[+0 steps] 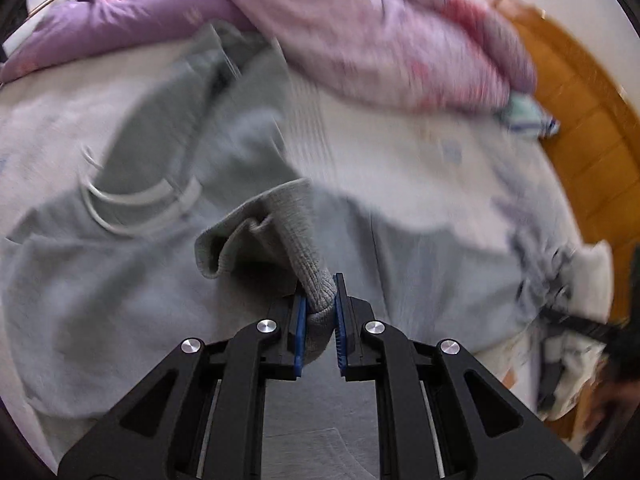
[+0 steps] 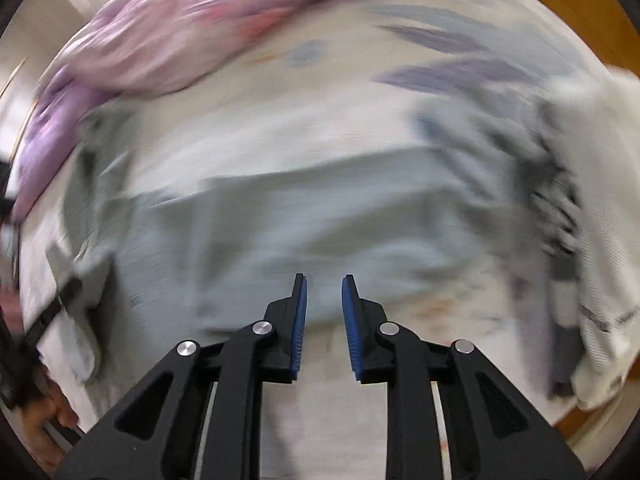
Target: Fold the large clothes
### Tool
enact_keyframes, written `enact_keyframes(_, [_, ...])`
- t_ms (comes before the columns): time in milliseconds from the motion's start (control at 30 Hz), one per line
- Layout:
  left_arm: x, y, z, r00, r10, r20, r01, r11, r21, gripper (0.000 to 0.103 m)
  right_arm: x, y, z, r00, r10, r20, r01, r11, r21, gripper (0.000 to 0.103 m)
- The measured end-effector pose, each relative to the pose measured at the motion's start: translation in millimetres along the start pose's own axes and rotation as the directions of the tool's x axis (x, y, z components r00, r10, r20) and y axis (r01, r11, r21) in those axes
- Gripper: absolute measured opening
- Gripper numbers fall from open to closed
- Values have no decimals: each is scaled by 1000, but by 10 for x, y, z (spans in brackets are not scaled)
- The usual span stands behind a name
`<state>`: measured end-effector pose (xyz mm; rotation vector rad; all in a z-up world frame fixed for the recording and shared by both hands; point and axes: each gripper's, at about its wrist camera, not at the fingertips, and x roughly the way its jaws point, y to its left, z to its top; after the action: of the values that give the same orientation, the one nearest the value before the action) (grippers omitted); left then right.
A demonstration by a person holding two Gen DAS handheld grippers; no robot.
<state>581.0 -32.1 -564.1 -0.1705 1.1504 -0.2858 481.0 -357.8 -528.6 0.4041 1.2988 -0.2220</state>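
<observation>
A large grey-green hooded sweatshirt (image 1: 132, 240) lies spread on a bed; its white drawstrings (image 1: 132, 200) show at the left. My left gripper (image 1: 320, 300) is shut on the ribbed cuff (image 1: 300, 232) of a sleeve and holds it lifted above the garment's body. In the right wrist view the sweatshirt (image 2: 320, 224) lies blurred across the middle. My right gripper (image 2: 324, 292) hovers over its near edge, jaws a little apart with nothing between them.
A pink and purple quilt (image 1: 360, 32) is heaped at the back of the bed. The patterned sheet (image 1: 440, 152) runs to the right edge. Orange wood floor (image 1: 580, 120) lies beyond. White cloth (image 2: 600, 200) lies at the right.
</observation>
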Motion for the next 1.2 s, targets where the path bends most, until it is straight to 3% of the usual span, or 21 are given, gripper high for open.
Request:
enact_keyframes(133, [390,-155,-227,995,53,-90,-52,998,19,15,4,-407,89,999,-29,22,27,998,63,23])
enact_keyframes(167, [456,-199,-270,992,62,-107,-58,998,33,19,11,-479,134,999,-34,26,32,997,69,29])
enact_keyframes(200, [495,-228,-306,991,41,-125,-38,999,28,23,10,-494,164,999,-35,30,33,997,72,37])
enact_keyframes(267, [505,-276,-349,990,37,-136,-31,999,42,32,-51,-600,219,998,-41,57,37,996,78,41])
enact_keyframes(433, [591,-397,-383,977,-65,-203,71,997,26,41,20,-694,507,994,-84,75,77,994,83,44])
enact_keyframes(500, [548,-440,-351,979,-87,-184,91,996,15,49,113,-728,643,995,-68,69,62,994,85,44])
enact_keyframes(567, [425,-410,-289,982,-125,-140,123,992,-27,54,256,-731,789,994,-103,48,99,992,84,45])
enact_keyframes(600, [336,-365,-281,986,-125,-112,121,992,-48,61,335,-735,876,991,-126,51,122,990,77,46])
enact_keyframes(667, [223,-239,-237,997,-47,-68,42,996,-74,68,521,-747,1002,989,-149,17,147,986,74,48])
enact_keyframes(767, [247,5,-241,994,59,-95,-71,988,-134,70,726,-801,1098,986,-167,-16,167,983,80,48])
enact_keyframes(833, [337,186,-262,980,124,-154,-148,977,-157,70,807,-899,1105,983,-184,-20,185,976,115,45])
enact_keyframes(900, [457,372,-312,964,155,-215,-193,966,-171,70,852,-975,1097,985,-167,-34,170,976,134,24])
enact_keyframes(967, [585,460,-351,953,161,-257,-209,963,-168,70,762,-998,1083,988,-152,4,150,980,132,13])
enact_keyframes(1100, [696,419,-333,953,133,-272,-172,978,-122,84,419,-960,1048,987,-119,112,104,986,126,10])
enact_keyframes(1200, [676,383,-297,954,125,-271,-161,980,-116,84,96,-899,1025,977,-71,199,43,989,140,10])
